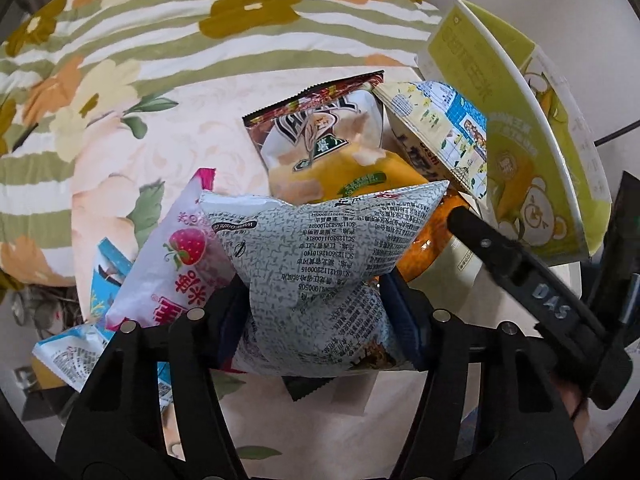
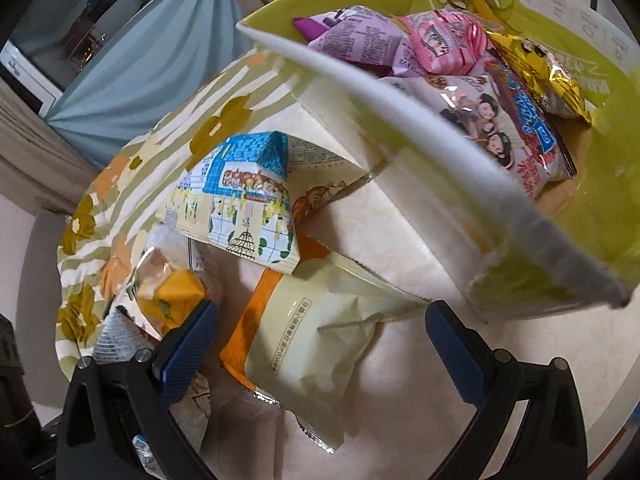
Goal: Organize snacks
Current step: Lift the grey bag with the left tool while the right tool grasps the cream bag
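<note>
While gripped, silver packet between left fingers

A flowery striped blanket lies bunched up. Blue-grey curtains hang just behind the blanket.

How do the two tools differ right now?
The left tool is clamped on a grey printed snack bag, lifted off the pile. The right tool is open and empty, its fingers either side of a cream packet. Both have blue pads.
</note>
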Demonstrator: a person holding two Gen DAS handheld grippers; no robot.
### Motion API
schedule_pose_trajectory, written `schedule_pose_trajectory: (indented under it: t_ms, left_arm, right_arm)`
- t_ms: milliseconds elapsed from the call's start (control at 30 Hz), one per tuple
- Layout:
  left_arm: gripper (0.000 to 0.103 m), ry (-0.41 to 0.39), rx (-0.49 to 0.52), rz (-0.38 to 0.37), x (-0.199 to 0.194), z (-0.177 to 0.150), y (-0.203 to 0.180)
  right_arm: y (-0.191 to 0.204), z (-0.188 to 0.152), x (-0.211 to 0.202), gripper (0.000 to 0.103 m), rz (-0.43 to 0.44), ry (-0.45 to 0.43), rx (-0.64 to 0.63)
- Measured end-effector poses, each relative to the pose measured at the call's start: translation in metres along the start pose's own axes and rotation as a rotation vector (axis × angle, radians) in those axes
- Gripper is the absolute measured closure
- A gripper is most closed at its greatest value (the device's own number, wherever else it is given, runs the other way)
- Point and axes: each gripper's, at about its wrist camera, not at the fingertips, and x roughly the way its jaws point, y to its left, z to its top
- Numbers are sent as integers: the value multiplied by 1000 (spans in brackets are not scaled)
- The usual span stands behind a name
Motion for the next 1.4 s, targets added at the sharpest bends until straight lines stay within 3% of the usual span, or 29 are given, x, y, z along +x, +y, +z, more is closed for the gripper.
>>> schedule_pose_trajectory:
  t_ms: [333, 533, 600, 1100, 1400]
  left_arm:
    - [44, -39, -33, -10, -19, -8, 8]
    - [44, -62, -47, -11, -30, -13, 14]
    - [44, -67, -52, -14, -33, -14, 14]
    - [44, -138, -62, -45, -69, -34, 14]
    - [44, -200, -52, -99, -98, -44, 5]
  right_arm:
    - [10, 2, 23, 8, -69, 32, -42]
    - [11, -4, 28, 36, -56, 79, -81]
    - [13, -5, 26, 39, -61, 82, -115]
    - [-1, -22, -14, 41, -14, 89, -135]
    - [0, -43, -60, 41, 37, 56, -192]
